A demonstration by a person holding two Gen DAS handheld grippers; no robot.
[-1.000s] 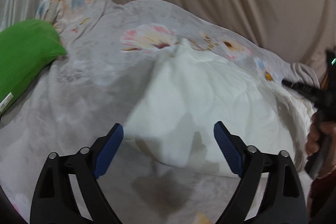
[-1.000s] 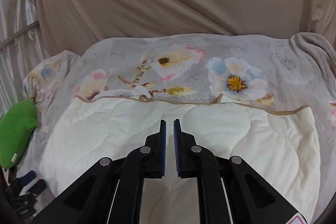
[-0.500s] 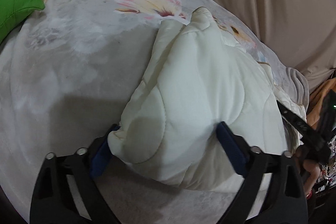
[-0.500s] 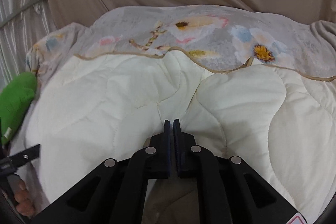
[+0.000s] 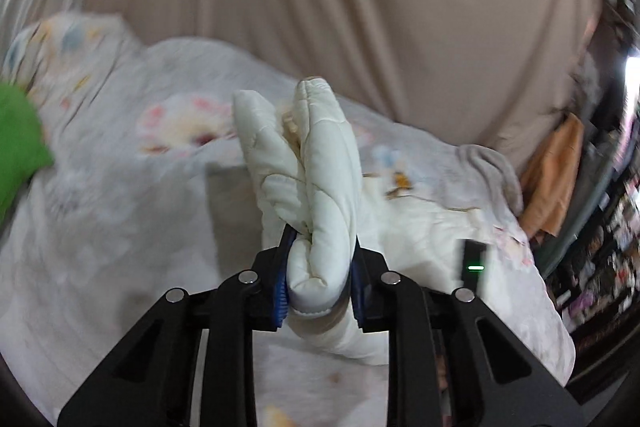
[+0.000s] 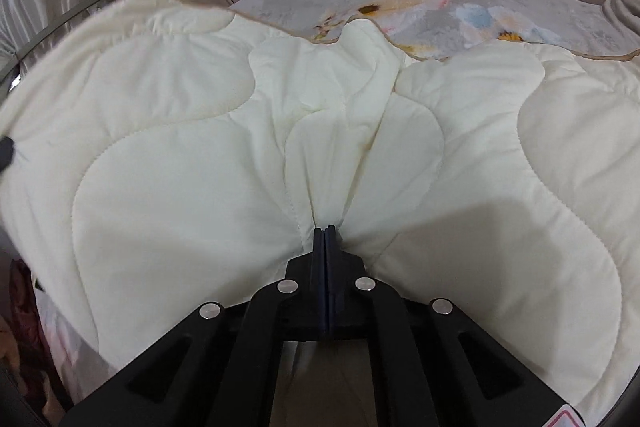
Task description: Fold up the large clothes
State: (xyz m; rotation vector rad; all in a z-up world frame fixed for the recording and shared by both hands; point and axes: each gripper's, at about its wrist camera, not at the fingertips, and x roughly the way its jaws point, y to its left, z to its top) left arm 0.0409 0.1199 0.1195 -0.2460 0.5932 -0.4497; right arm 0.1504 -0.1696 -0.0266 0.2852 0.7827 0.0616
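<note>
1. We see the left tool (image 5: 319,279), its jaws just closed, clamped on a bunched, puffy fold of the cream quilt (image 5: 320,187), which stands up toward 12 o'clock.
2. The right tool (image 6: 326,239) pinches the quilt's edge between shut jaws; stitched wavy quilting fans out.
3. The quilt lies on a plush grey floral blanket (image 6: 440,11).
4. At 9 o'clock a green cushion (image 5: 18,143) is cut off; motion blur smears the surroundings.

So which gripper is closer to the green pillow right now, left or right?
Left, probably. The green pillow lies at the far left of the left gripper view, while that gripper clamps the cream quilt. The right gripper view shows no pillow, only quilt.
</note>
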